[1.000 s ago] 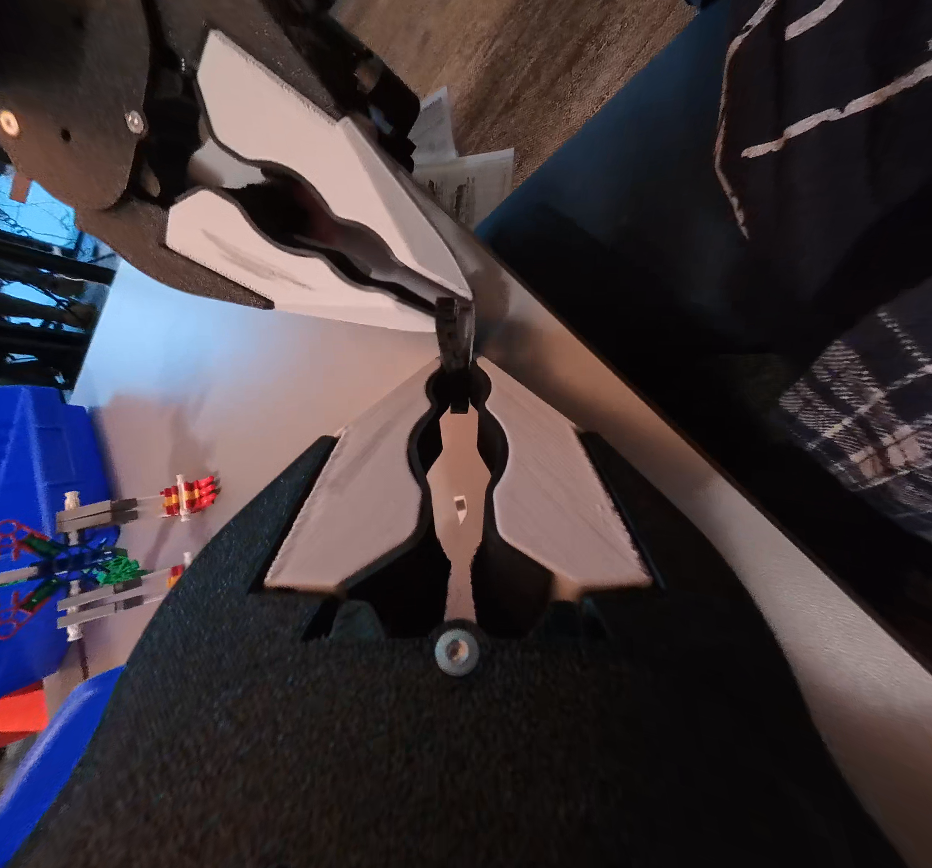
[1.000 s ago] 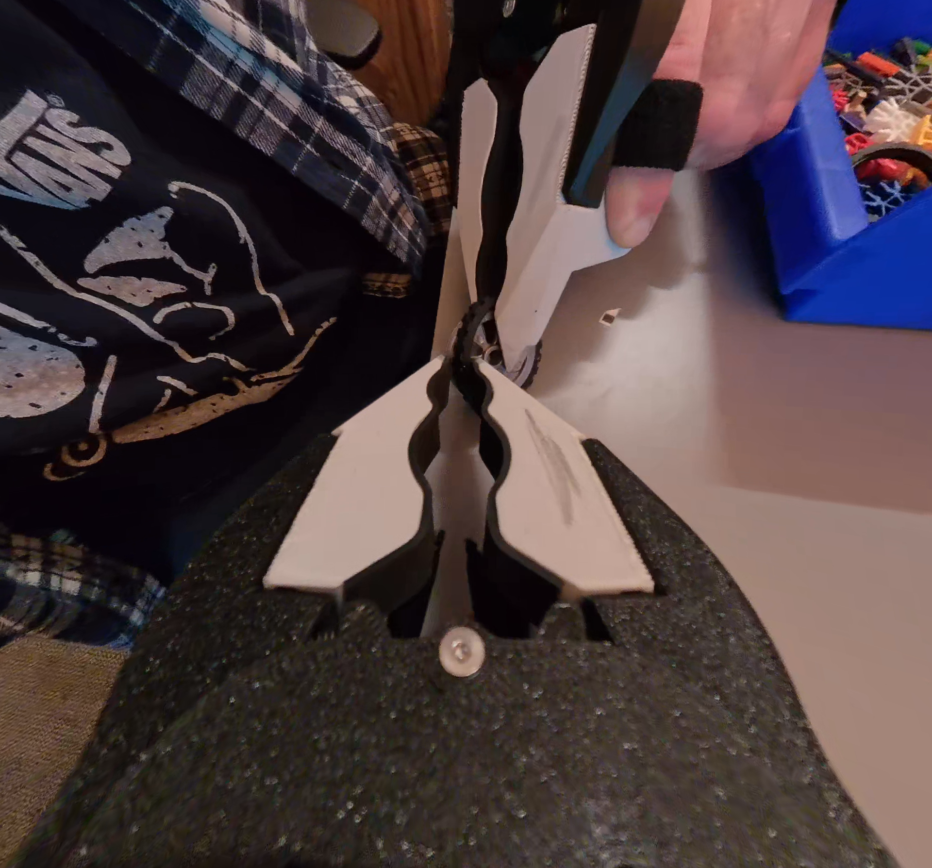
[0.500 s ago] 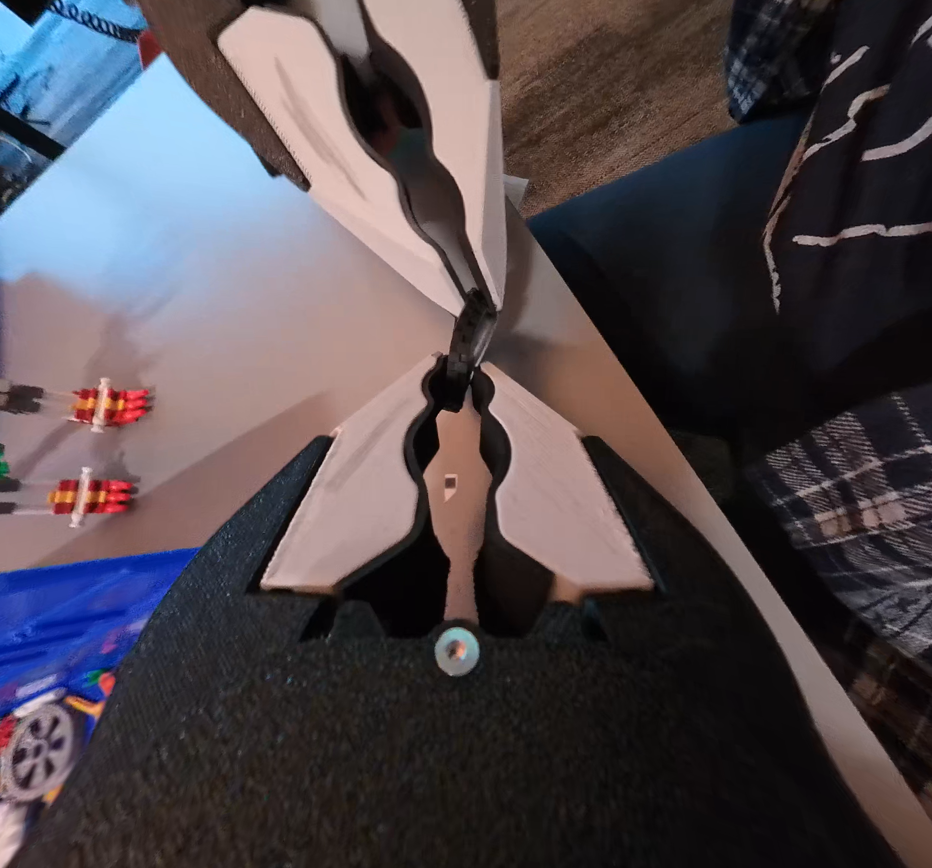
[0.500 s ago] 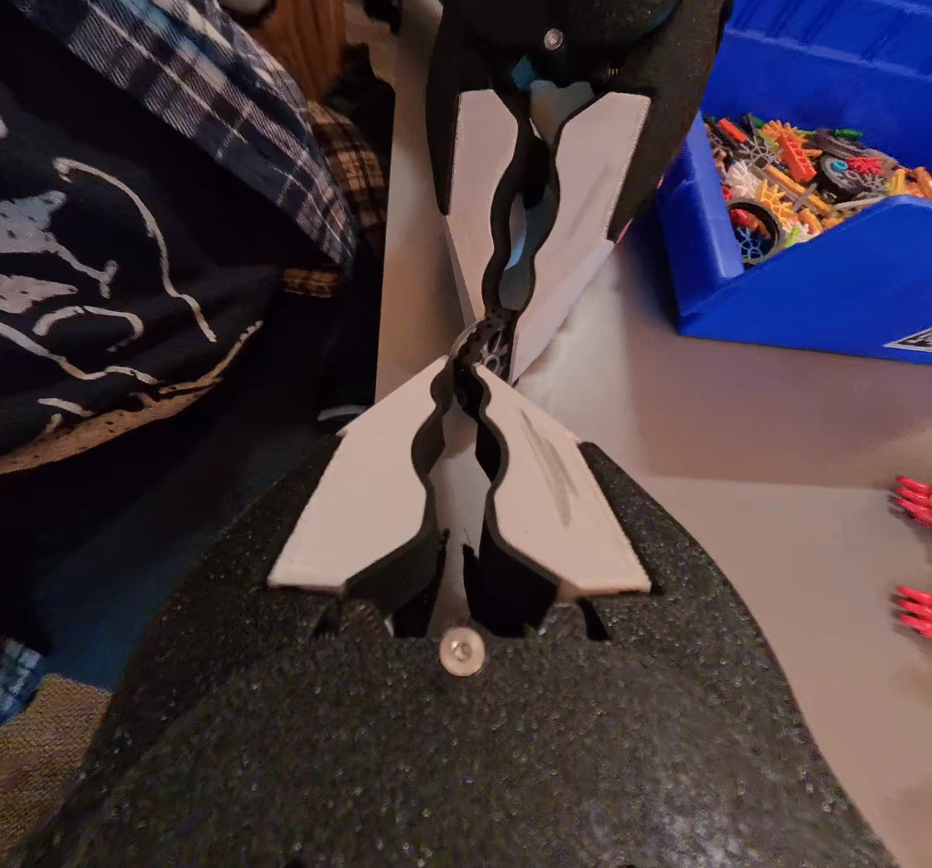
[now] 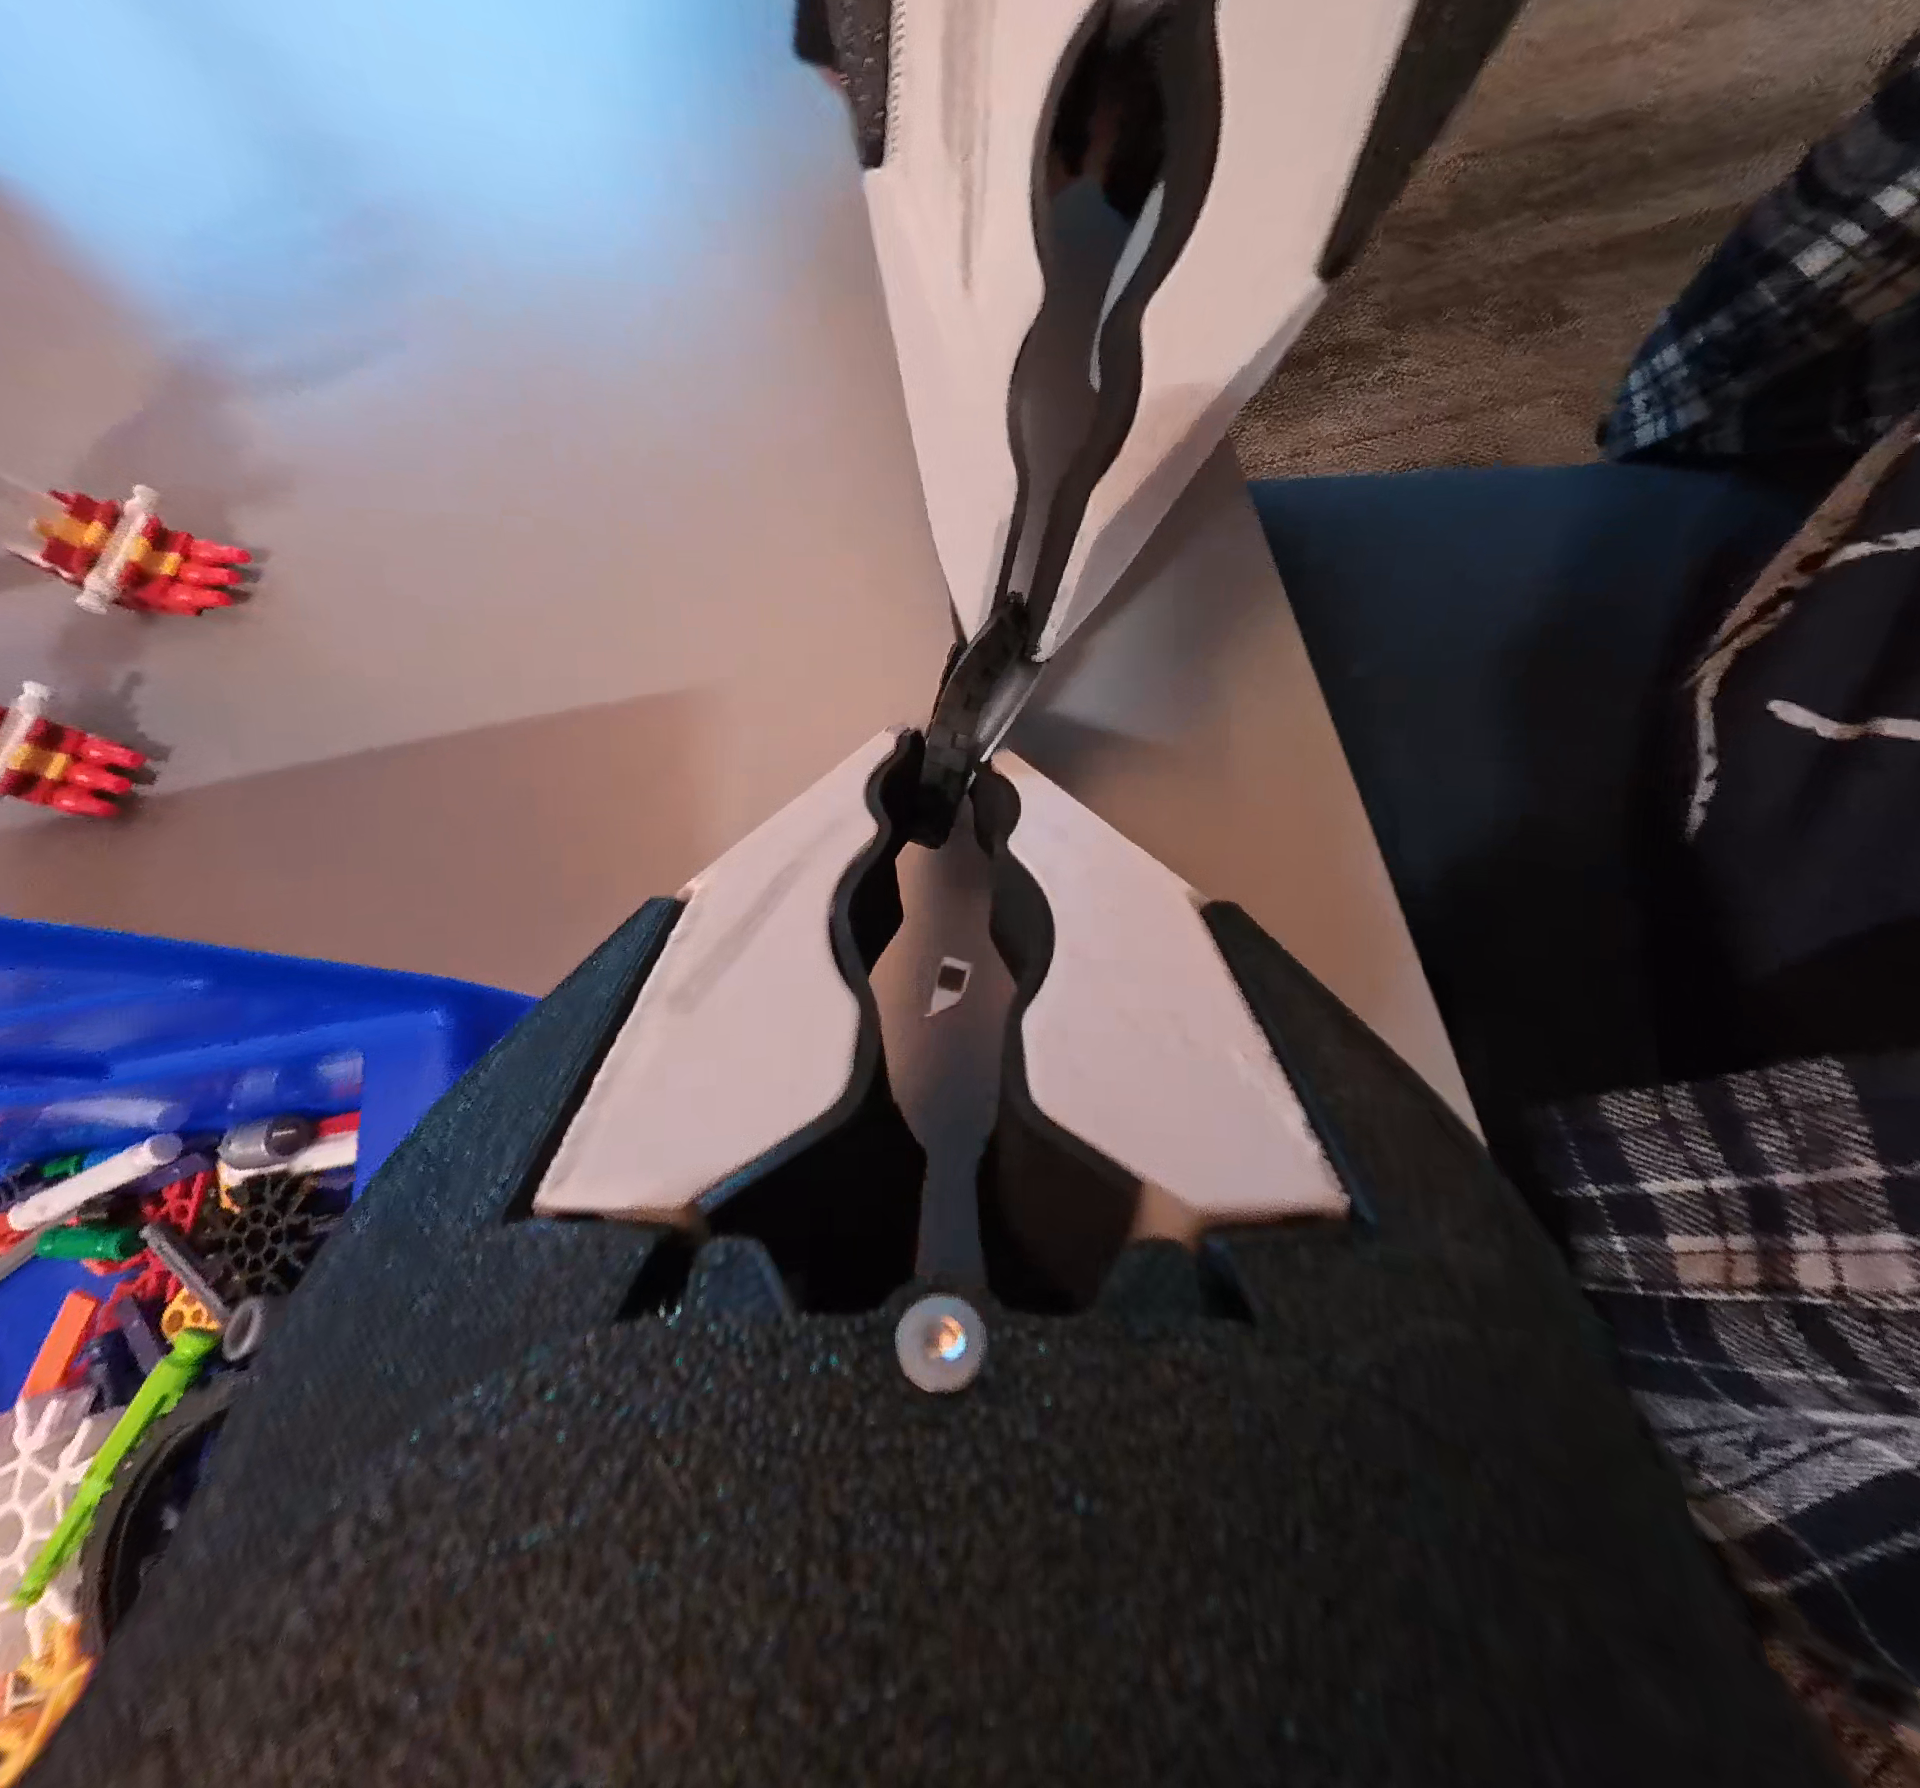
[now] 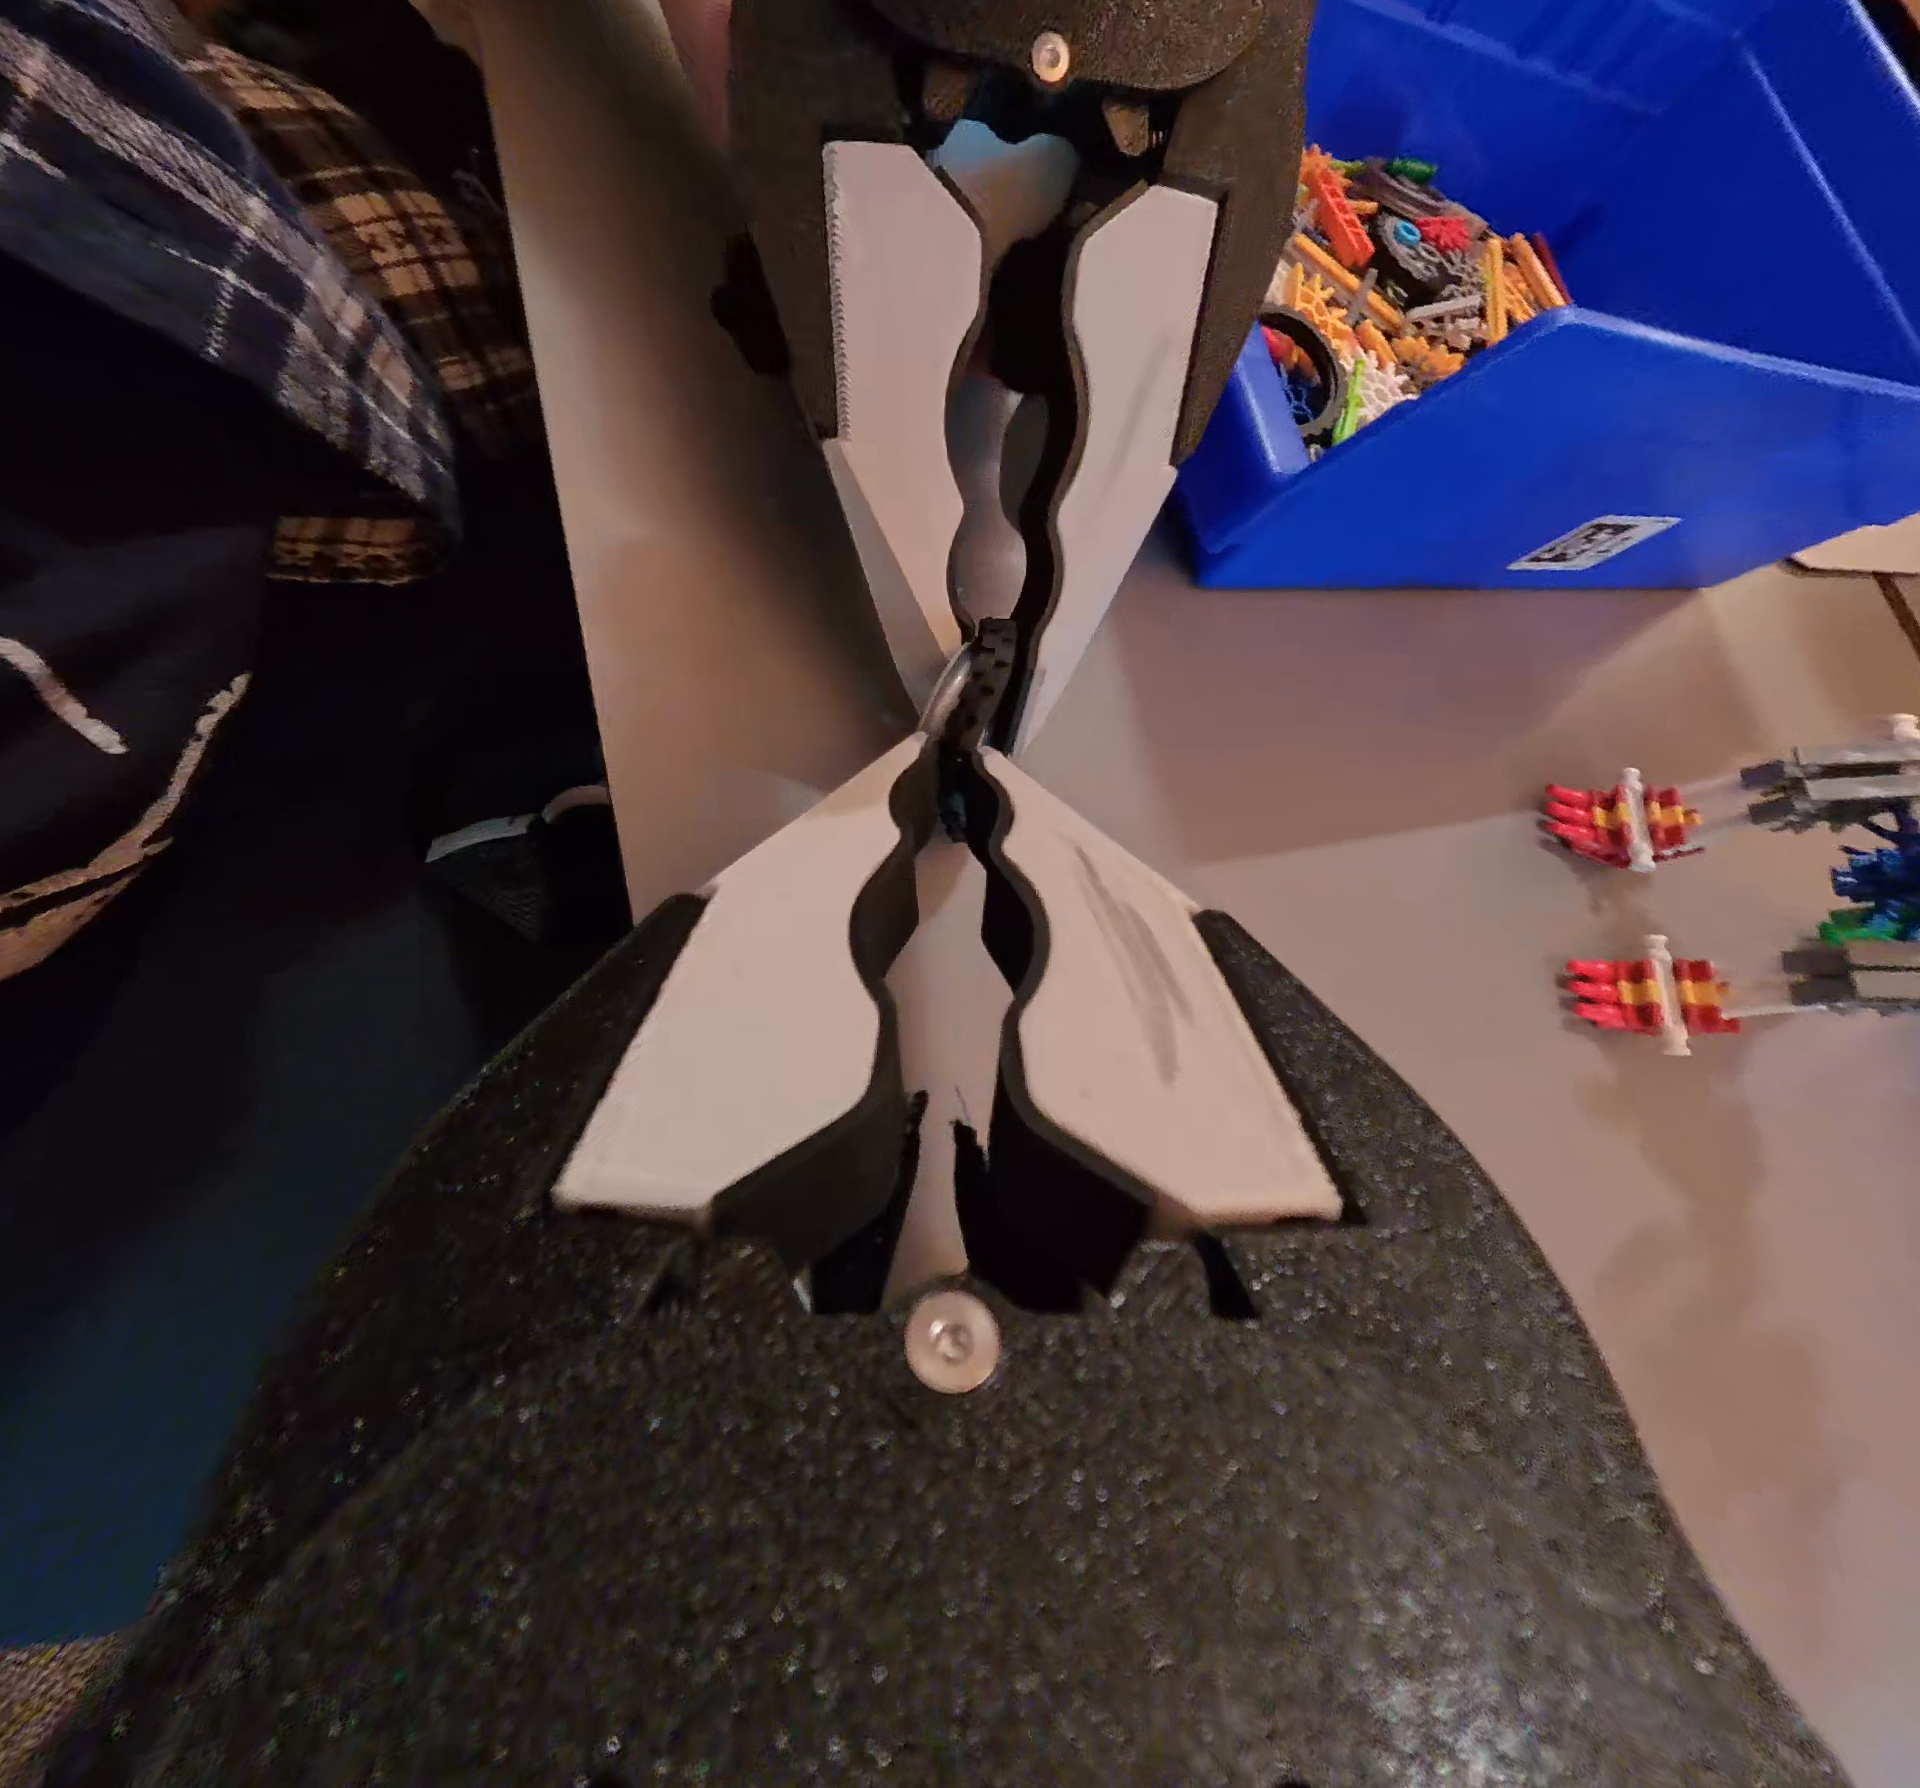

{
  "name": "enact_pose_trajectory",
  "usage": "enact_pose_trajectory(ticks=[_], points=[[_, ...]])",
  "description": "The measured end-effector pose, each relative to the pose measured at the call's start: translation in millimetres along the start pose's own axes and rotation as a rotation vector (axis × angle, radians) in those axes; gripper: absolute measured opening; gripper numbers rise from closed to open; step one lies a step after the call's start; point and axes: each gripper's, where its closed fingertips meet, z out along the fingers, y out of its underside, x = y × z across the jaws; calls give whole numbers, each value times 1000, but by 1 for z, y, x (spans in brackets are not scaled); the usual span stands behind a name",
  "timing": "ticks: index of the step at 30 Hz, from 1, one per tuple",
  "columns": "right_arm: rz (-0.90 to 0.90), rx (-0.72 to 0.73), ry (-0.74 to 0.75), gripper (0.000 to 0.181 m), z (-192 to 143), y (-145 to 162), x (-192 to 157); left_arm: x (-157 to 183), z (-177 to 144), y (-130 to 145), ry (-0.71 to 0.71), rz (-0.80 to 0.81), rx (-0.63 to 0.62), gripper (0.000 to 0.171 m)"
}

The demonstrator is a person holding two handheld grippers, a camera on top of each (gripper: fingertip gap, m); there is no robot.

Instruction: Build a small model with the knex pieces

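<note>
A small black toy wheel (image 5: 971, 710) with a grey rim is pinched edge-on between both grippers, above the table's near edge. My left gripper (image 5: 940, 793) is shut on its lower part. My right gripper (image 5: 1023, 632) comes down from the top of the left wrist view, shut on the upper part. In the right wrist view my right gripper (image 6: 956, 793) grips the wheel (image 6: 982, 684) from below, and the left gripper (image 6: 992, 652) grips it from above. The two grippers meet tip to tip. Most of the wheel is hidden between the fingers.
A blue bin (image 6: 1558, 450) of mixed construction-toy pieces stands on the grey table (image 6: 1351, 699); it also shows in the left wrist view (image 5: 156, 1011). Two red-and-yellow toy assemblies (image 6: 1621, 824) (image 6: 1642, 995) lie to the right. A person's plaid shirt (image 6: 156, 284) is beyond the table edge.
Both grippers have swung round together with the wheel still pinched between them. They now face each other nearly in line, and the views have turned more toward the bin and the tabletop.
</note>
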Motion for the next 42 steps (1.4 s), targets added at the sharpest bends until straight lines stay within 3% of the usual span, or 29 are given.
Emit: enact_pose_trajectory(ticks=[7, 10, 19, 22, 27, 37, 42], points=[[3, -35, 133, 1, 0, 3, 12, -8, 1, 1, -1, -127, -18, 7], [50, -16, 115, 1, 0, 4, 13, -9, 2, 3, 27, -164, -23, 9], [136, 49, -8, 2, 3, 3, 10, -17, 0, 4, -111, 121, -68, 23], [130, 57, -35, 2, 5, 1, 5, -11, 1, 4, -116, 212, -61, 41], [134, 61, -57, 2, 11, 0, 4, -7, 1, 3, -133, 333, -82, 28], [182, 151, -173, 2, 1, -8, 0, 1, -6, -4, -87, 382, -79, 25], [173, 173, -210, 2, -1, -11, -4, 9, -7, -2, -47, 384, -80, 15]])
